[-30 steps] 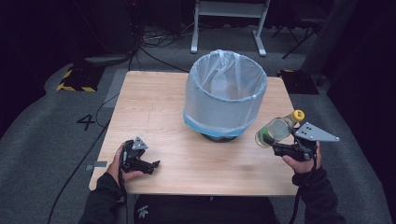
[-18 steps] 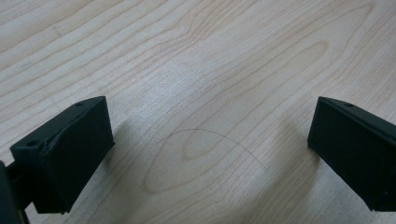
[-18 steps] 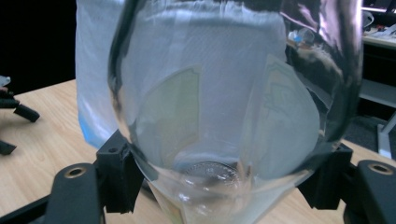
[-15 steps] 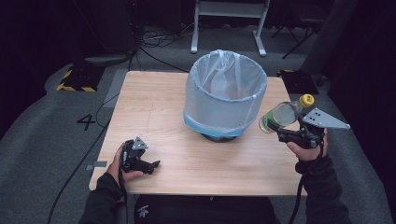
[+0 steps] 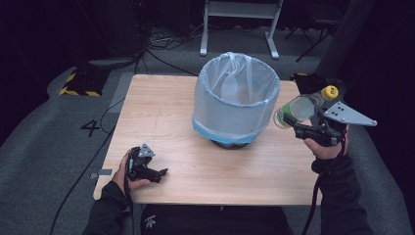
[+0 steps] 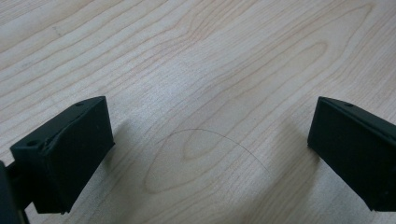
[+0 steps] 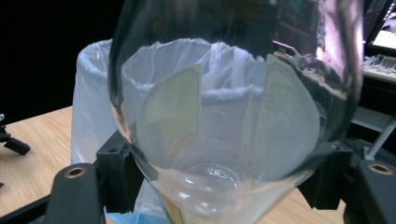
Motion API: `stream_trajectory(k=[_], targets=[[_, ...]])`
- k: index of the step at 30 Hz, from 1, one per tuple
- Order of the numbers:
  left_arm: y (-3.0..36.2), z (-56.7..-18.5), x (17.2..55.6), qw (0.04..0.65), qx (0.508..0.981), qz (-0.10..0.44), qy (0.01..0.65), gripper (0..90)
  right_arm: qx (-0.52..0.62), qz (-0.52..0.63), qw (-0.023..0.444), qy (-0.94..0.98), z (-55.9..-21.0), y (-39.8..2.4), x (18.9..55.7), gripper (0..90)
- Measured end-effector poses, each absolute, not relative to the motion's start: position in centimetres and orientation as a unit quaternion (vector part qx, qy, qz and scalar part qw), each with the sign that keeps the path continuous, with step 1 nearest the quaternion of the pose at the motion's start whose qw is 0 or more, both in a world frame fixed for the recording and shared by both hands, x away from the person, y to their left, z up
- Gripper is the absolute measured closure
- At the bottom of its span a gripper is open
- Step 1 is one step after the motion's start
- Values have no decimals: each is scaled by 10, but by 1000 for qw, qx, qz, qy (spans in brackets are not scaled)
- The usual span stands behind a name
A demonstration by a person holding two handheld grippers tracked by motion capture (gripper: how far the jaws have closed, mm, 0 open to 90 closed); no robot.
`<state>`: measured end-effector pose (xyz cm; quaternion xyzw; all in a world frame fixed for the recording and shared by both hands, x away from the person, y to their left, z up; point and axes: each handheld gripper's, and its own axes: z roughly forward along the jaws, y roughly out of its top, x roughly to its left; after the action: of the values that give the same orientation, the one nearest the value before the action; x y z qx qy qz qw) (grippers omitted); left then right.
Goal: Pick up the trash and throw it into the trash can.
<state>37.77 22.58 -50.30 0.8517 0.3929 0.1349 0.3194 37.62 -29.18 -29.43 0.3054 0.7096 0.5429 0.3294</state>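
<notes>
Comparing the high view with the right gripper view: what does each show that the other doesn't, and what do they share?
High view alone: the left hand-held gripper resting low on the wooden table, the grey floor, and the bottle's yellow cap.

Right gripper view alone: a close look through the clear plastic bottle clamped between the black jaws, with its label seen through the wall.

Both: the bottle in the right hand-held gripper, the bag-lined bin, and the tabletop.

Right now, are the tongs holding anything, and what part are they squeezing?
The right tongs clamp a clear plastic bottle around its body, beside the bin. The left tongs stand open and hold nothing.
</notes>
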Motion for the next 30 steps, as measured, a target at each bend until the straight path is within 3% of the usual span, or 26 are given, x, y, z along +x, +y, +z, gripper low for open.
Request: stream_trajectory(k=[19,30], targets=[[226,-503,378,319,852,135,393,2,279,560,349,697,-250,-271,378,283],[226,-503,378,319,852,135,393,3,275,572,345,692,-241,-255,391,283]])
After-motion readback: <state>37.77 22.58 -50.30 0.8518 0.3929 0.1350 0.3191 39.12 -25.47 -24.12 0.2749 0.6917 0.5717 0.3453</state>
